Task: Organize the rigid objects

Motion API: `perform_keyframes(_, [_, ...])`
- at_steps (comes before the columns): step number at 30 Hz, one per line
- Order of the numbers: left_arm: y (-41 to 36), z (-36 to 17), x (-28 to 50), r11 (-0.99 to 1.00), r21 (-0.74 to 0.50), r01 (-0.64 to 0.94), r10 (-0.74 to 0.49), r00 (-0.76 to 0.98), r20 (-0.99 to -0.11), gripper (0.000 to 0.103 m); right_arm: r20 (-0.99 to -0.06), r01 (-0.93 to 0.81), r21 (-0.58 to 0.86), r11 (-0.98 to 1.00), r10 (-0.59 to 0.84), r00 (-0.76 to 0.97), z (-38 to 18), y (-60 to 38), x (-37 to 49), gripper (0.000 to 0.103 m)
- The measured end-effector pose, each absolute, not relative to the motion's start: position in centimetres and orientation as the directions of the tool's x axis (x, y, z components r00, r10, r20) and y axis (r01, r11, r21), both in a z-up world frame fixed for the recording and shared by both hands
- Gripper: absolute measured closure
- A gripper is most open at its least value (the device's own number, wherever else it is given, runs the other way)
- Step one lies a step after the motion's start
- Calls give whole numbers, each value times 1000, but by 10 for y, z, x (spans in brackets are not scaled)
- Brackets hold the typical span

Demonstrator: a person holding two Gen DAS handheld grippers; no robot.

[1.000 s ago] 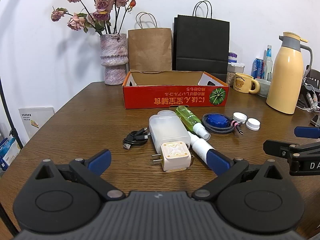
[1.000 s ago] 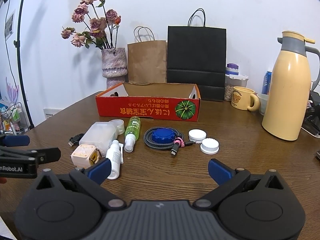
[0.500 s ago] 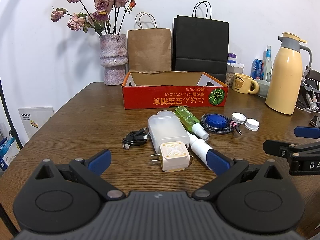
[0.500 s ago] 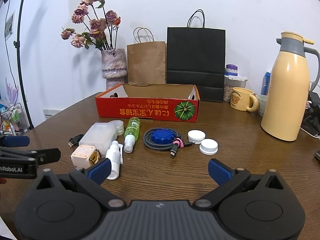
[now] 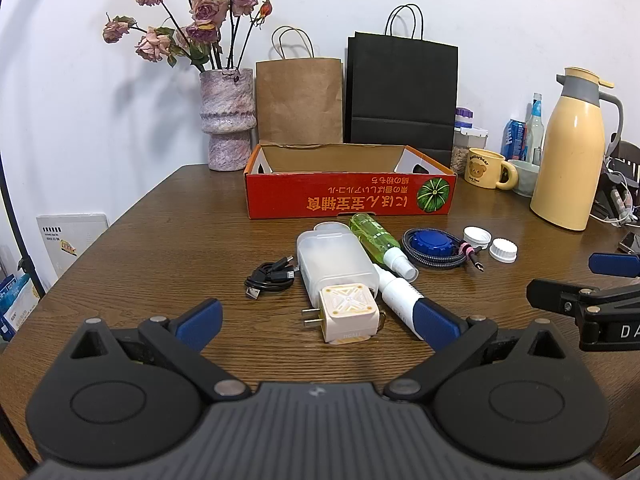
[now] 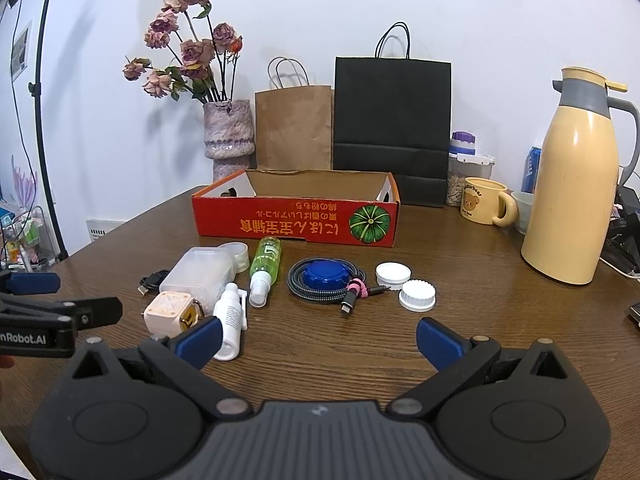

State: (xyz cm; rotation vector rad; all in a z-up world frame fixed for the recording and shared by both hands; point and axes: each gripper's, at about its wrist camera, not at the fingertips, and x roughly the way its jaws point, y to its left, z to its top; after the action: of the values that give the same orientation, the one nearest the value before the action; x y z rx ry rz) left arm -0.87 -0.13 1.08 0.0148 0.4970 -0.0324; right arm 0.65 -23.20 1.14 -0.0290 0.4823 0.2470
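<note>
Table (image 5: 132, 264) cluttered, box (image 5: 348, 196) empty: both my grippers, left (image 5: 318, 318) and right (image 6: 318, 338), wide open, holding nothing; pre-grasp, charger (image 5: 349, 312) likely first.

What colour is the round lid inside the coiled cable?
Blue lid, clearest in the right wrist view.

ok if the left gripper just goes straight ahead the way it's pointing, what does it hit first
Most likely the cream cube-shaped wall charger, lying centred ahead of the open left gripper; depth is hard to judge.

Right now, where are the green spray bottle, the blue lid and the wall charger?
green spray bottle (image 6: 265, 261): right wrist view, mid-body label.
blue lid (image 6: 325, 275): right wrist view, top face.
wall charger (image 5: 349, 311): left wrist view, patterned top face.
</note>
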Motion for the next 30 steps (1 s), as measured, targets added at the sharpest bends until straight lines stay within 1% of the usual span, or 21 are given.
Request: perform_keyframes(30, [-2, 11, -10, 999, 3, 37, -31, 878, -477, 0, -460, -241, 30, 970, 228, 858, 11, -232, 6, 0])
